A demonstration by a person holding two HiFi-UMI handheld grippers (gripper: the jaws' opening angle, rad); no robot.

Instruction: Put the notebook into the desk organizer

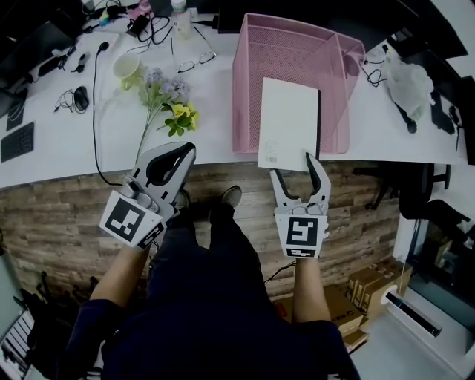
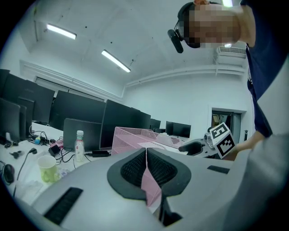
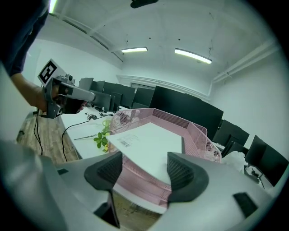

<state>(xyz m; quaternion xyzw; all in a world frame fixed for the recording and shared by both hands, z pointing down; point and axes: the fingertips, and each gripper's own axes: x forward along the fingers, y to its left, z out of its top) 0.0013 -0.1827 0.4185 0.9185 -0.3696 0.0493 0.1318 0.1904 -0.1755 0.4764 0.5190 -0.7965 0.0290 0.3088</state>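
Note:
A white notebook (image 1: 288, 122) lies flat on top of the pink mesh desk organizer (image 1: 249, 82), and its near end juts out past the desk's front edge. My right gripper (image 1: 292, 165) is open, with one jaw on each side of that near end and neither pad pressing on it. The right gripper view shows the notebook (image 3: 144, 140) resting on the organizer (image 3: 198, 135) just beyond the spread jaws of that gripper (image 3: 144, 169). My left gripper (image 1: 187, 150) hovers at the desk's front edge, left of the organizer. It is shut (image 2: 146, 151) with nothing between its pads.
On the white desk (image 1: 215, 126), left of the organizer, are a flower sprig (image 1: 174, 111), a pale green cup (image 1: 128, 68), glasses (image 1: 194, 61), a bottle (image 1: 180, 15), a mouse (image 1: 82, 96) and cables. A white bag (image 1: 412, 78) lies at the right. Cardboard boxes (image 1: 367, 286) stand on the floor.

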